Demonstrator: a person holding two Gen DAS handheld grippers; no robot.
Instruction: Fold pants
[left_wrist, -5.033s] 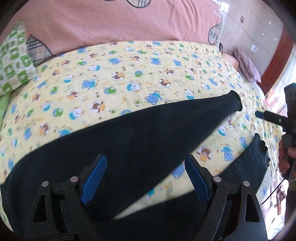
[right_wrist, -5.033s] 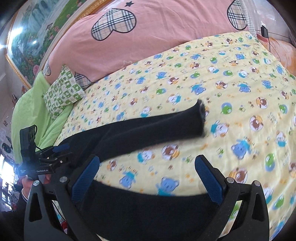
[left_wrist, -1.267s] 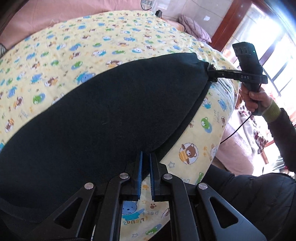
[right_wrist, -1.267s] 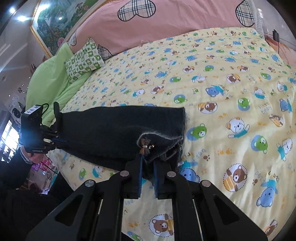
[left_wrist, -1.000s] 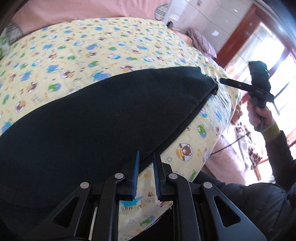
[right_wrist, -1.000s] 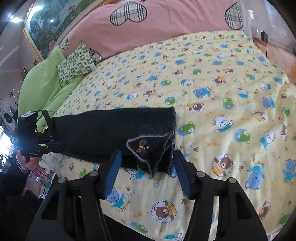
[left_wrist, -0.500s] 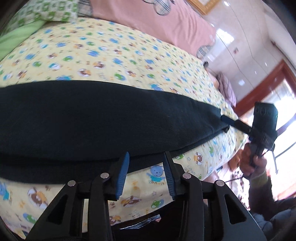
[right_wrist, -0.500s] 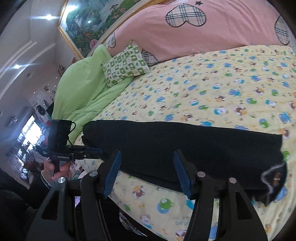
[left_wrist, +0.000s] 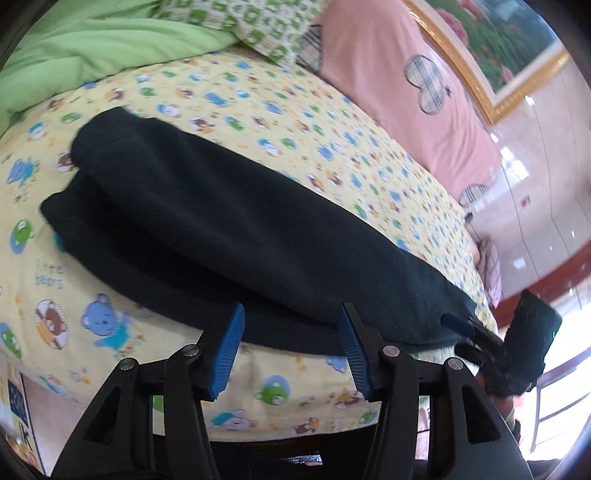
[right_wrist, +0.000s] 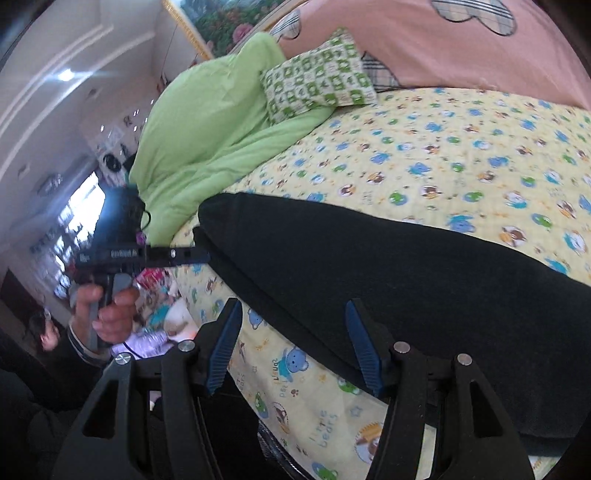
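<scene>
The dark navy pants (left_wrist: 229, 229) lie on the yellow cartoon-print bedspread (left_wrist: 295, 110), one leg folded onto the other in a long band near the bed's front edge. They also show in the right wrist view (right_wrist: 388, 266). My left gripper (left_wrist: 290, 345) is open and empty, its blue fingertips just over the pants' near edge. My right gripper (right_wrist: 295, 343) is open and empty over the near edge too. In the left wrist view the right gripper (left_wrist: 458, 326) sits by the pants' far right end. In the right wrist view the left gripper (right_wrist: 184, 256) sits at their left end.
A green blanket (right_wrist: 221, 122), a green checked pillow (right_wrist: 317, 81) and a pink headboard cover (right_wrist: 480, 48) lie at the head of the bed. The bed's front edge drops off just below both grippers. Clutter lies on the floor (right_wrist: 162, 314) beyond the left end.
Both grippers let go of the folded pants and opened. They have swung apart to opposite ends of the pants, each now looking along the band toward the other.
</scene>
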